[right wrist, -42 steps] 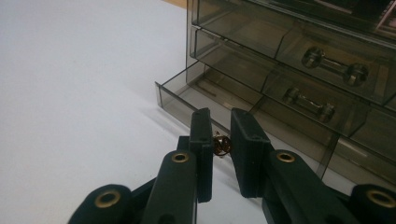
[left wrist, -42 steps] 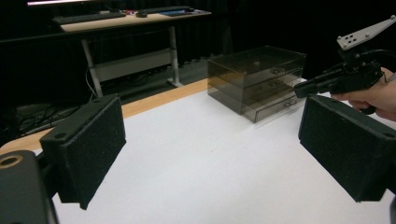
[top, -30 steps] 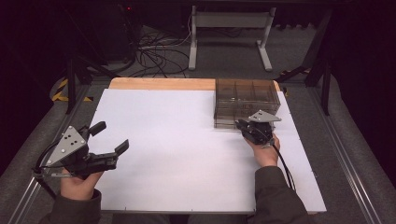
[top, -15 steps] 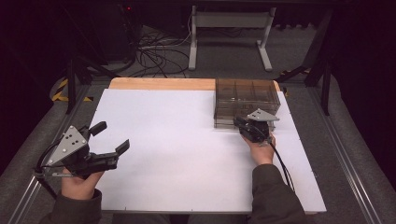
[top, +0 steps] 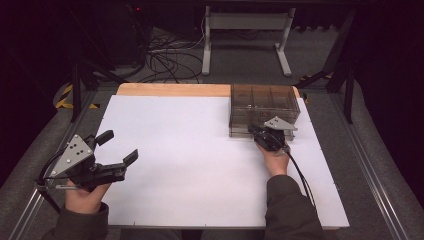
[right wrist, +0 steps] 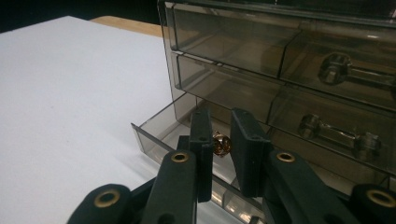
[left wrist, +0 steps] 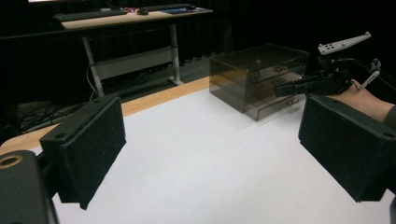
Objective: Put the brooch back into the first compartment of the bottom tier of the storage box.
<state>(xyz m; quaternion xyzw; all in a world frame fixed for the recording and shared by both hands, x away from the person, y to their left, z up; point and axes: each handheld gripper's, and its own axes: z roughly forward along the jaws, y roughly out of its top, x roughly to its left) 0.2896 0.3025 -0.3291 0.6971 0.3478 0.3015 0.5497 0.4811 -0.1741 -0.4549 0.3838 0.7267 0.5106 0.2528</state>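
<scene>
Right gripper view: we log the right tool [right wrist: 218, 149] pinching the knob [right wrist: 221, 143] of the drawer unit's [top: 262, 106] bottom drawer [right wrist: 159, 133], partly out, near the tabletop's [top: 200, 165] far right corner; left tool [top: 116, 150] wide, idle.

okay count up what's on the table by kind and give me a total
Smoky clear drawer box: 1
Hand-held tongs: 2, left and right
White table cover: 1
Total: 4
</scene>
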